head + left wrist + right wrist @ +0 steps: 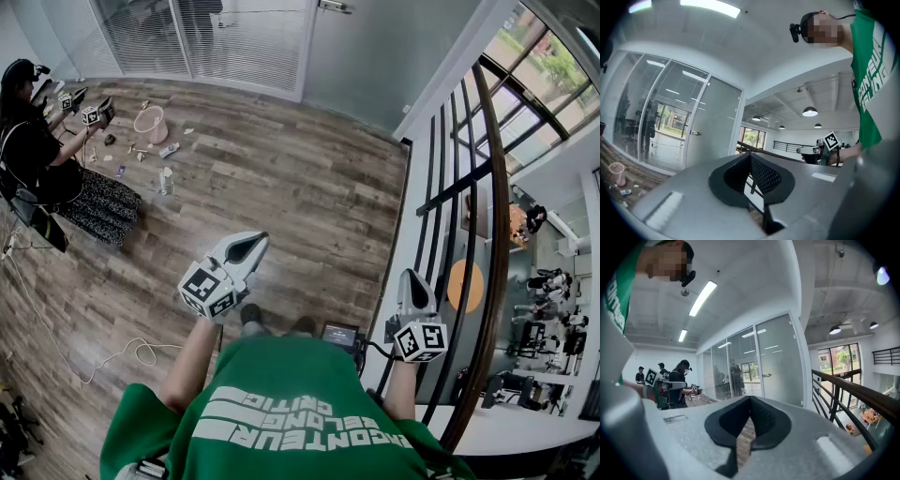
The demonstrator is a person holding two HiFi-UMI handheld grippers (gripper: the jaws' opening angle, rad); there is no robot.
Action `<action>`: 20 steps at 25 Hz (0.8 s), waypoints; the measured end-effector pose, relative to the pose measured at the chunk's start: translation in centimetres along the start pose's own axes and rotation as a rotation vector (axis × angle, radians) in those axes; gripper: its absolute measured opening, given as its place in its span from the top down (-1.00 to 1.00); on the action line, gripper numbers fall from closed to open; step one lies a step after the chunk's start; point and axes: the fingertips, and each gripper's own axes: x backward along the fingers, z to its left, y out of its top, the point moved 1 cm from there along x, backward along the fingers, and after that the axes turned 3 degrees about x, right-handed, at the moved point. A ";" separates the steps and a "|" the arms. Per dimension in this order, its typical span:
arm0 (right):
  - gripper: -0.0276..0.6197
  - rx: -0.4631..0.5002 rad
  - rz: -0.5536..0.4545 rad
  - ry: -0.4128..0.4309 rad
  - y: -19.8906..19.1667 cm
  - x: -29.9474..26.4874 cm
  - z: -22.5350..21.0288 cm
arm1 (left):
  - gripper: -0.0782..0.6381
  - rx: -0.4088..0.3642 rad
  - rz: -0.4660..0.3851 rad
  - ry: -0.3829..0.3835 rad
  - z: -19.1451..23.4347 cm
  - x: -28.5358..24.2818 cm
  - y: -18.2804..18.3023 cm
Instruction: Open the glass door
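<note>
- Glass door stands upright in the glass wall, long axis vertical, handle on its left edge.
- Wood floor lies between the door and my claws.
- Left gripper and right gripper are both clenched on nothing, well short of the door.
- Railing is right of the door, seated person far left.

Left gripper held out level, jaws together, empty. Right gripper out ahead, tipped slightly down, jaws together, empty. Grippers apart, forearms extended forward.
</note>
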 end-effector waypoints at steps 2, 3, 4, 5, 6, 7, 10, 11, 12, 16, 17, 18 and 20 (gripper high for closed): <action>0.93 0.000 0.000 0.002 0.0 -0.2 -0.3 | 0.74 0.000 0.000 0.006 0.1 -0.2 0.1; 0.93 0.000 0.001 0.003 -0.1 -0.3 -0.4 | 0.74 0.000 -0.001 0.008 0.2 -0.3 0.0; 0.93 0.000 0.001 0.004 -0.1 -0.3 -0.5 | 0.74 0.000 -0.001 0.010 0.2 -0.4 0.0; 0.93 0.001 0.002 0.004 -0.2 -0.4 -0.7 | 0.73 0.000 0.000 0.010 0.2 -0.5 -0.1; 0.93 0.001 0.003 0.003 -0.2 -0.4 -0.8 | 0.74 -0.001 0.001 0.010 0.1 -0.6 -0.2; 0.93 0.003 0.004 0.003 -0.2 -0.3 -0.9 | 0.74 0.000 0.002 0.010 0.0 -0.8 -0.2; 0.93 0.007 0.011 0.009 -0.3 -0.2 -1.3 | 0.74 0.002 0.002 0.012 -0.5 -1.2 -0.4; 0.93 0.008 0.014 0.012 -0.3 -0.2 -1.3 | 0.74 0.005 0.000 0.013 -0.6 -1.2 -0.4; 0.93 0.011 0.017 0.015 -0.3 -0.1 -1.4 | 0.74 0.007 -0.002 0.012 -0.8 -1.3 -0.5; 0.93 0.026 0.023 0.025 0.0 -0.4 -0.8 | 0.74 0.008 -0.003 0.003 -0.7 -1.5 -0.6; 0.93 0.027 0.025 0.029 0.1 -0.7 -0.5 | 0.74 0.007 -0.004 0.005 -0.5 -1.3 -0.5; 0.93 0.027 0.026 0.034 0.2 -1.0 -0.1 | 0.74 0.008 -0.007 0.008 -0.1 -1.1 -0.4; 0.93 0.028 0.028 0.045 0.6 -1.7 0.9 | 0.73 0.013 -0.015 0.018 0.7 -0.3 -0.2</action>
